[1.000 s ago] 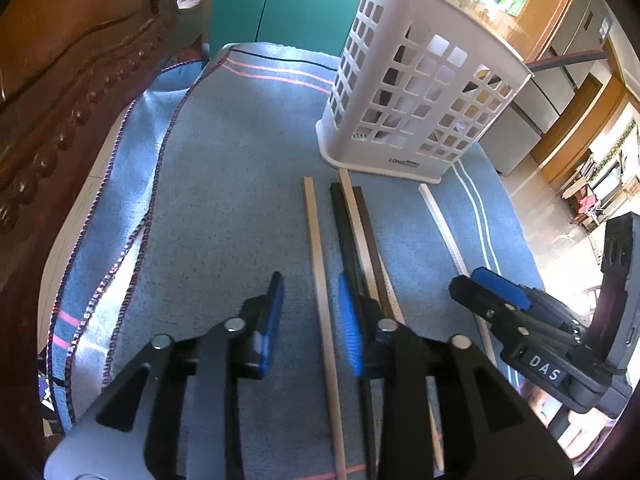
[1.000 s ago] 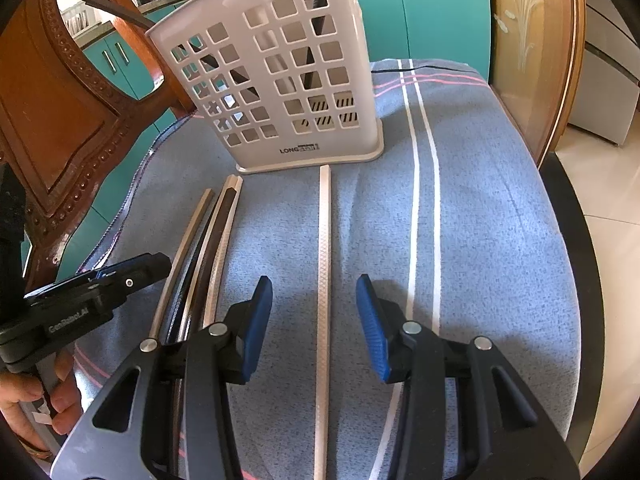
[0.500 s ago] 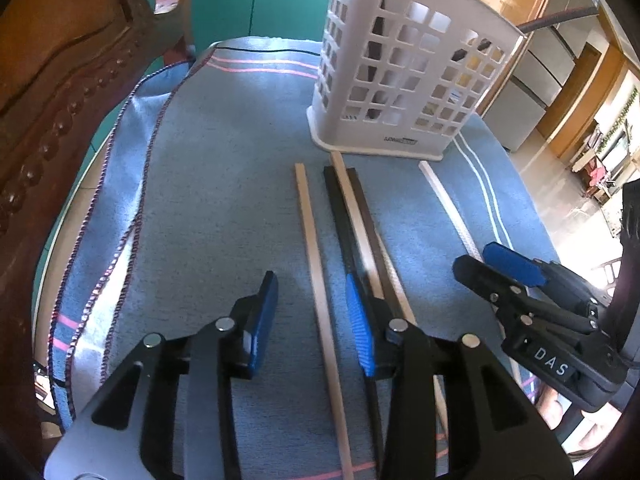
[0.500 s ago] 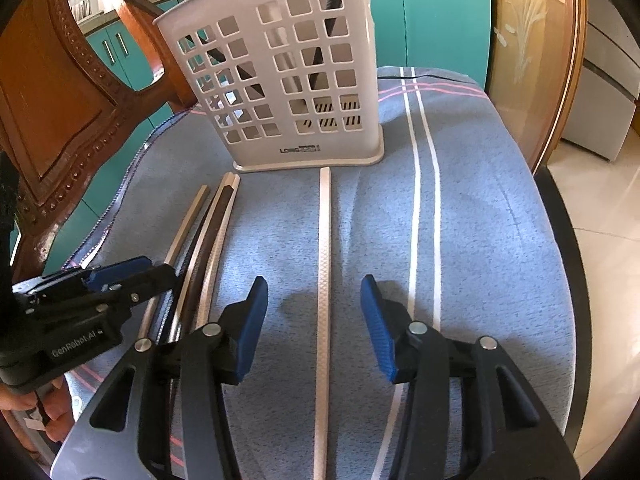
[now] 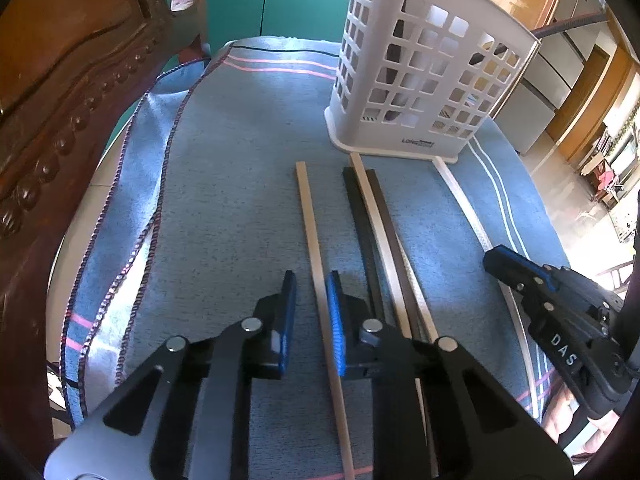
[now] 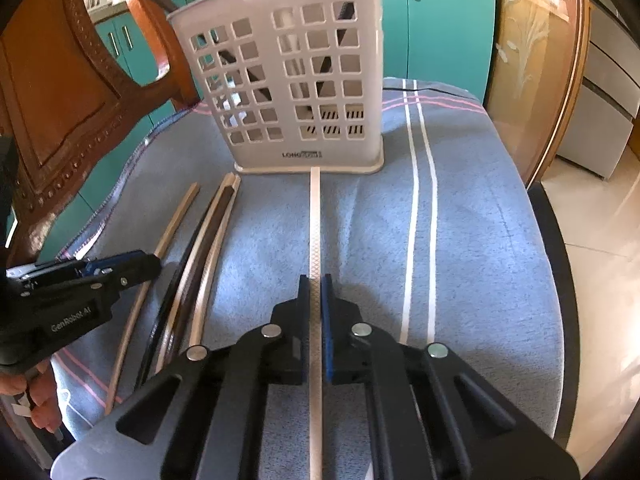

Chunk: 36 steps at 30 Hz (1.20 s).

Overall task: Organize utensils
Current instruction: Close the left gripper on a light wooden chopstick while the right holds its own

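Note:
Several long flat sticks lie lengthwise on a blue towel [image 5: 240,184] in front of a white slotted utensil basket [image 5: 424,80], also in the right wrist view [image 6: 304,80]. My left gripper [image 5: 311,292] straddles a tan stick [image 5: 310,216]; its jaws are narrowed but still a little apart from the stick. Dark and pale sticks [image 5: 376,224] lie just right of it. My right gripper [image 6: 315,292] is shut on a white patterned stick [image 6: 315,216] that reaches the basket's base. Dark utensils stand inside the basket.
A carved wooden chair back [image 5: 60,100] stands close on the left. Teal cabinets [image 6: 444,32] are behind the table. The table's dark edge [image 6: 560,280] drops to the floor on the right. The towel has white stripes [image 6: 420,200].
Both grippers have narrowed. The right one has shut on the white patterned stick. The left one has closed in around the tan stick, which it was straddling wide open before.

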### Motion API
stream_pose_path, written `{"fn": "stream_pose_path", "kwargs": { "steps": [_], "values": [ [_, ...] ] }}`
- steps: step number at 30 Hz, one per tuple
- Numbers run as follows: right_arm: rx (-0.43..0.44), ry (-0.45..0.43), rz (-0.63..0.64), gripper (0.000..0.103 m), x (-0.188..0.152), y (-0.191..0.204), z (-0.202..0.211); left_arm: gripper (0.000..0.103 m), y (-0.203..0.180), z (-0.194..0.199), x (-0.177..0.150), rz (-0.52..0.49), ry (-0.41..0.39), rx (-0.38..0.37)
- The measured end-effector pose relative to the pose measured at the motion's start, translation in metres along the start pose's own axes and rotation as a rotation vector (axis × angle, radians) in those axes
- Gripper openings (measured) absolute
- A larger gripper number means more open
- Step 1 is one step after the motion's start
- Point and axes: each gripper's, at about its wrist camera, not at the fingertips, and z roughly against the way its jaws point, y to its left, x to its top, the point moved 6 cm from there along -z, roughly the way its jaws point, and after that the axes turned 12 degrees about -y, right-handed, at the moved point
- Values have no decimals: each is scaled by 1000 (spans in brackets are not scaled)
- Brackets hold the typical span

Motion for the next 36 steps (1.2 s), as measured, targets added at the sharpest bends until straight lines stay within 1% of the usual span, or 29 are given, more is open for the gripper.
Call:
{"fn": "stream_pose_path", "kwargs": {
  "steps": [3, 6, 9, 14, 18, 20, 21, 23, 25, 27, 29, 33, 36],
  "values": [
    [14, 9, 7, 6, -1, 2, 1, 17, 0, -1, 1, -3, 1, 1],
    [13, 32, 13, 7, -3, 3, -1, 17, 0, -2, 1, -4, 1, 1],
    [14, 37, 6, 7, -3, 3, -2, 18, 0, -1, 1, -7, 1, 2],
    [12, 39, -6, 14, -4, 3, -2, 23, -2, -1, 0, -11, 1, -7],
    [12, 34, -11, 24, -2, 3, -2, 26, -2, -1, 1, 0, 1, -17],
    [10, 33, -12, 30, -1, 3, -2, 36, -2, -1, 2, 8, 0, -29],
    [15, 37, -19, 32, -1, 4, -3, 38, -3, -2, 3, 11, 2, -35],
    [40, 57, -49, 32, 4, 3, -6, 39, -3, -5, 6, 15, 12, -42],
    [5, 79, -29, 33, 10, 3, -12, 39, -4, -12, 14, 5, 26, -44],
    [-31, 111, 8, 33, 15, 4, -22, 40, -7, -20, 19, -27, 43, -40],
    [-47, 128, 17, 33, 21, 5, -32, 48, -11, -26, 25, -62, 50, -34],
    [-93, 166, 85, 33, 32, 13, -52, 48, -18, -38, 33, -150, 70, -1],
    [-100, 178, 114, 33, 36, 18, -61, 48, -18, -40, 36, -151, 81, -1]
  ]
}}
